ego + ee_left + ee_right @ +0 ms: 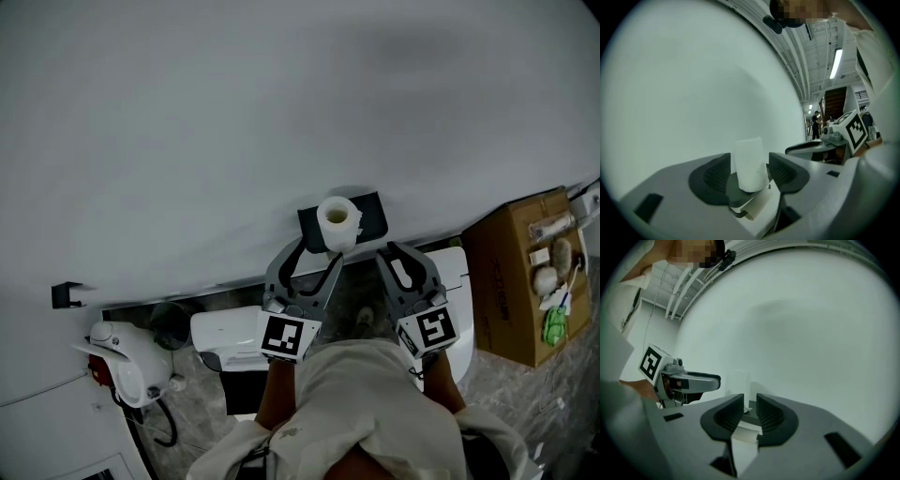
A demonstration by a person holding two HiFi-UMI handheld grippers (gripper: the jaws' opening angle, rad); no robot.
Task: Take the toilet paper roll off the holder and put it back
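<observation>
The white toilet paper roll [337, 217] stands upright on a black holder [370, 214] fixed to the white wall. My left gripper [307, 258] reaches up to it, jaws spread on either side. In the left gripper view the roll [749, 164] stands between the pads [785, 172] with a thin gap on each side, resting on the holder [736, 190]. My right gripper [398, 255] hovers just right of the roll, its jaws nearly together with a narrow gap and nothing held. From the right gripper [749, 416] the roll [739, 383] shows faintly beyond the tips.
A white toilet [230, 337] sits below the holder against the wall. An open cardboard box [525, 281] with small items stands at the right. A white appliance [127, 361] and a black wall hook [66, 293] are at the left.
</observation>
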